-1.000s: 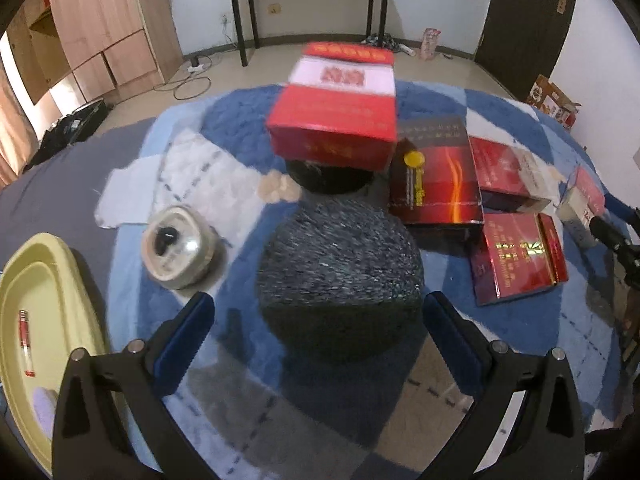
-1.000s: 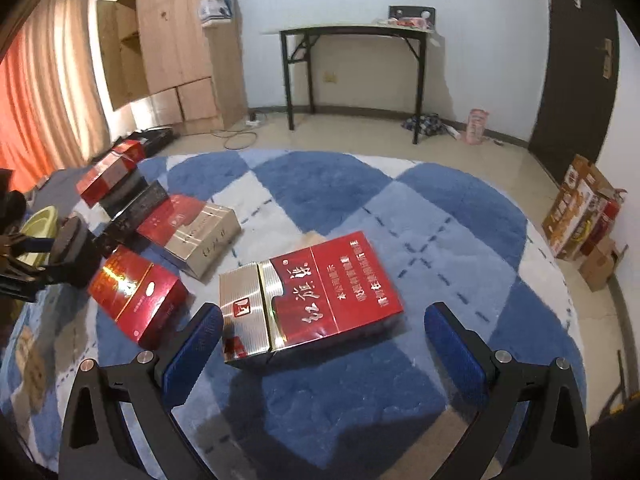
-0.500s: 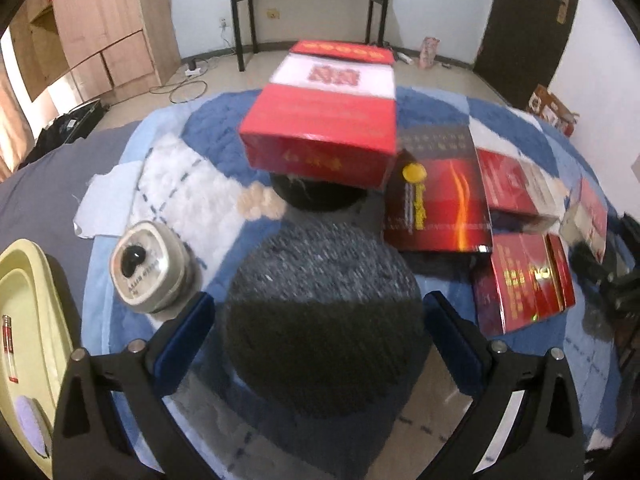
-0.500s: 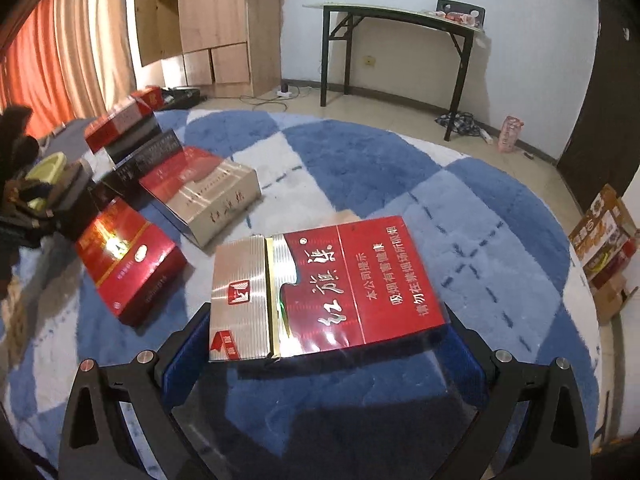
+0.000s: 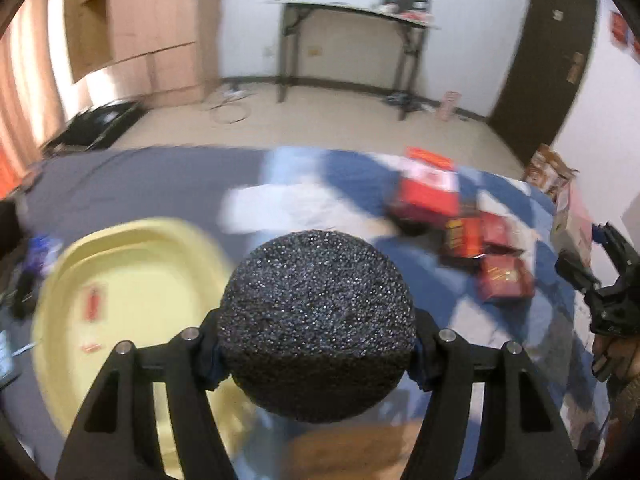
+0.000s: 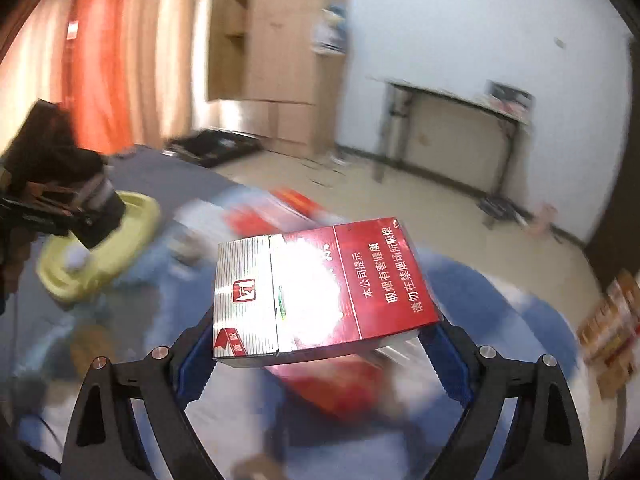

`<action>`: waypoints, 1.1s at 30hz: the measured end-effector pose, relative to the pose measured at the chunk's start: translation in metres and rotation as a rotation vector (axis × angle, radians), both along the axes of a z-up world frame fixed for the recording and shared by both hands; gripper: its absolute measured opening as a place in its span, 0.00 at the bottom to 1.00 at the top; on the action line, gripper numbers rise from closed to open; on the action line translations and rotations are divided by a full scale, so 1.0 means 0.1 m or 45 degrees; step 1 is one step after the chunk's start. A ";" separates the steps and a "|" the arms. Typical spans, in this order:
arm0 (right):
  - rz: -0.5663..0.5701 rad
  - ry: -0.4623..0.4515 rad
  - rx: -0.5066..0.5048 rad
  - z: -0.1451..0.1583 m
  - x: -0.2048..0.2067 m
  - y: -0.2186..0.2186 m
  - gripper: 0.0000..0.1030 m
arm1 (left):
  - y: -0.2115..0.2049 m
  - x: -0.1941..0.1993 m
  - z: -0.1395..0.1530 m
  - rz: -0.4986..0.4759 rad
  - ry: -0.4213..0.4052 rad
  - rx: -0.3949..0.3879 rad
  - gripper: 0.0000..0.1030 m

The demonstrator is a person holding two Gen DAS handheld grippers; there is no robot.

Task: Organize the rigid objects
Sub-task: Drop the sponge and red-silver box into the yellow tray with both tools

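Observation:
My left gripper (image 5: pixel 316 354) is shut on a dark grey speckled round object (image 5: pixel 316 320) and holds it in the air beside a yellow tray (image 5: pixel 132 280). My right gripper (image 6: pixel 320 344) is shut on a red and silver carton (image 6: pixel 320 288) and holds it lifted above the blue checked rug (image 6: pixel 500 320). Several red cartons (image 5: pixel 460 220) lie on the rug at the right of the left wrist view. The yellow tray (image 6: pixel 100 248) also shows at the left of the right wrist view, with the left gripper (image 6: pixel 60 208) above it.
The tray holds a small red item (image 5: pixel 92 300). A black-legged table (image 5: pixel 352 48) and a wooden cabinet (image 5: pixel 140 28) stand at the far wall. A dark door (image 5: pixel 540 60) is at the right. Cardboard boxes (image 6: pixel 608 328) sit on the floor beyond the rug's edge.
My left gripper closed on the dark round object, lifted it and swung left towards the yellow tray. My right gripper closed on the red and silver carton and raised it off the rug.

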State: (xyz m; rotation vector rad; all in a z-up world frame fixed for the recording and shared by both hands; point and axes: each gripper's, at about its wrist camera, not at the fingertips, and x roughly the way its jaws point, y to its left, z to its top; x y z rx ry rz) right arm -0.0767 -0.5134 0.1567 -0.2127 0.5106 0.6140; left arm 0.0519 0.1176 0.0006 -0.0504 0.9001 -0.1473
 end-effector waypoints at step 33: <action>0.581 0.175 -0.370 -0.55 0.15 3.53 1.00 | 2.19 0.15 -0.75 0.362 0.162 -0.164 1.00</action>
